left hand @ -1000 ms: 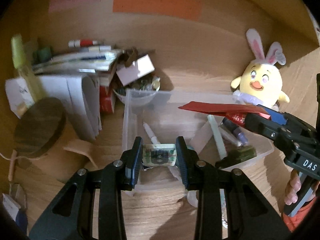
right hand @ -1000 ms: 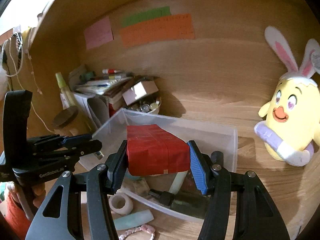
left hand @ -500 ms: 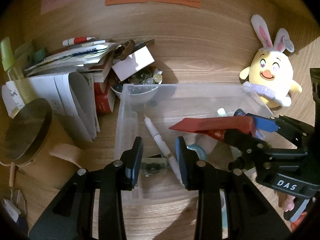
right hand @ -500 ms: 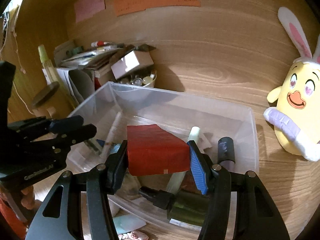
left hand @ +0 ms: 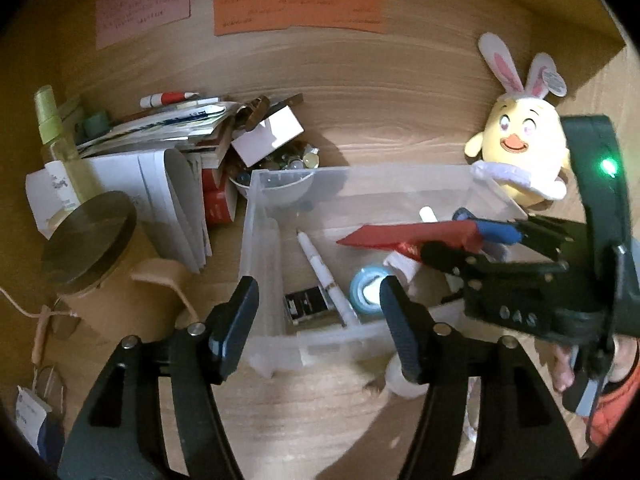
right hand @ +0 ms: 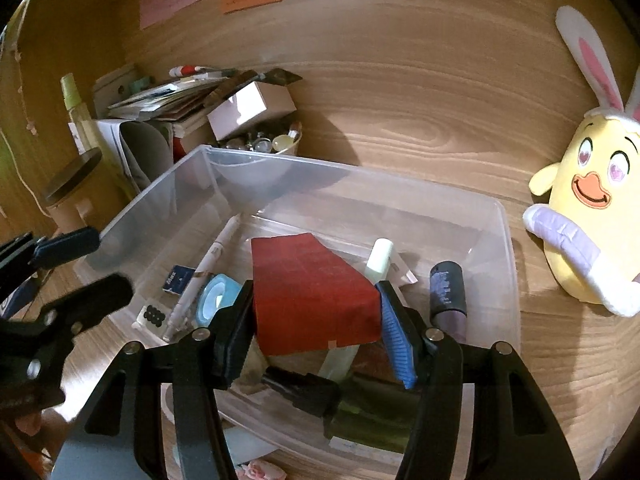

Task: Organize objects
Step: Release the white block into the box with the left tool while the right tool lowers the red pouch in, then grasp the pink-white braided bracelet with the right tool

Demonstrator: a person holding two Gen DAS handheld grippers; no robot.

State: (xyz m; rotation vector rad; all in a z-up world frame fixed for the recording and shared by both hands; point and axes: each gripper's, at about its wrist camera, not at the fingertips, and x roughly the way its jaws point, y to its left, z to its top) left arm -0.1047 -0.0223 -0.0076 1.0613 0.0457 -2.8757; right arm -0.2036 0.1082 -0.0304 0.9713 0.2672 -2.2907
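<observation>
The desk (left hand: 328, 412) carries a clear bin (left hand: 256, 216) with a chick plush (right hand: 592, 208) just beside its far right corner. A paper stack (left hand: 160, 184) and a bowl (left hand: 276, 192) stand at the bin's far left.

The right gripper (right hand: 316, 312) is clamped on a red packet (right hand: 312, 292), held over the bin; a second ago it was higher, now the packet hangs inside the rim.

The left gripper (left hand: 316, 312) stands with jaws apart and nothing between them; they have just been opening. The small card (left hand: 308, 304) it pinched a second ago now lies on the bin floor, touching a white pen (left hand: 324, 276), with a tape roll (left hand: 366, 292) just beside.

Only the right view shows a dark tube (right hand: 448, 288) and a pale stick (right hand: 378, 260) in the bin. Only the left view shows a lidded jar (left hand: 88, 236) left of the papers.
</observation>
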